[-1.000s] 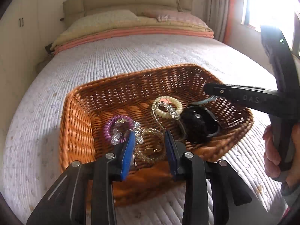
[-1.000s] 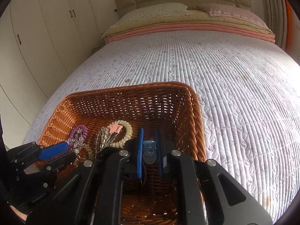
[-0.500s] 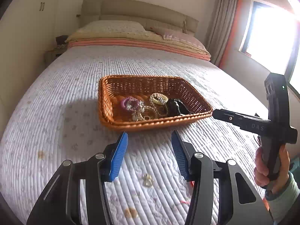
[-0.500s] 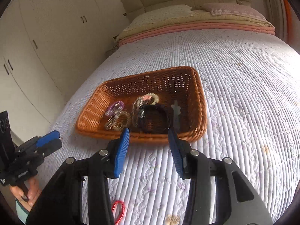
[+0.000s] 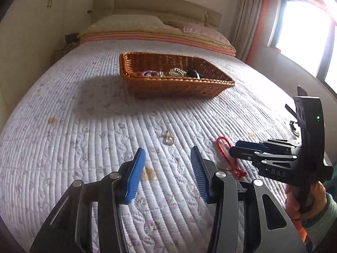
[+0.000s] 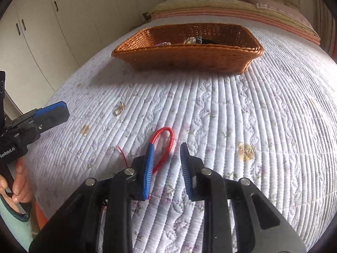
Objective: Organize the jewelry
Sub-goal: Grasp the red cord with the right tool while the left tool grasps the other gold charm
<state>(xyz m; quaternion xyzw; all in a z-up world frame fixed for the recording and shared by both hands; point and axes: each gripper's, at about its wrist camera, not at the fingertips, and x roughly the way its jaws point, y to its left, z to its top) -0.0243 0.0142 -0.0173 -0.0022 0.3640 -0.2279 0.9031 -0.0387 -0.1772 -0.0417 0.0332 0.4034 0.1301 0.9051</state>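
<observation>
- Both grippers now back from the basket [image 5: 177, 80] to the bed's near edge, emptied.
- Right gripper [image 6: 166, 164]: jaws closing, nothing clamped; red cord [image 6: 166, 145] lies just ahead, its loop pointing toward the basket.
- Left gripper [image 5: 168, 172]: closing, empty; gold ring [image 5: 168, 138] ahead.
- Right is nearer the cord.

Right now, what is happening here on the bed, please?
A person holds a gripper in each hand and is sorting jewelry into a wicker basket on the quilted bed. Several bracelets already lie inside it. Two pieces are still on the quilt: a red cord bracelet and a small gold piece. The right gripper is over the red cord, closing, its fingers not yet pressing on it. The left gripper is near the gold piece, also closing, with nothing between its fingers.
</observation>
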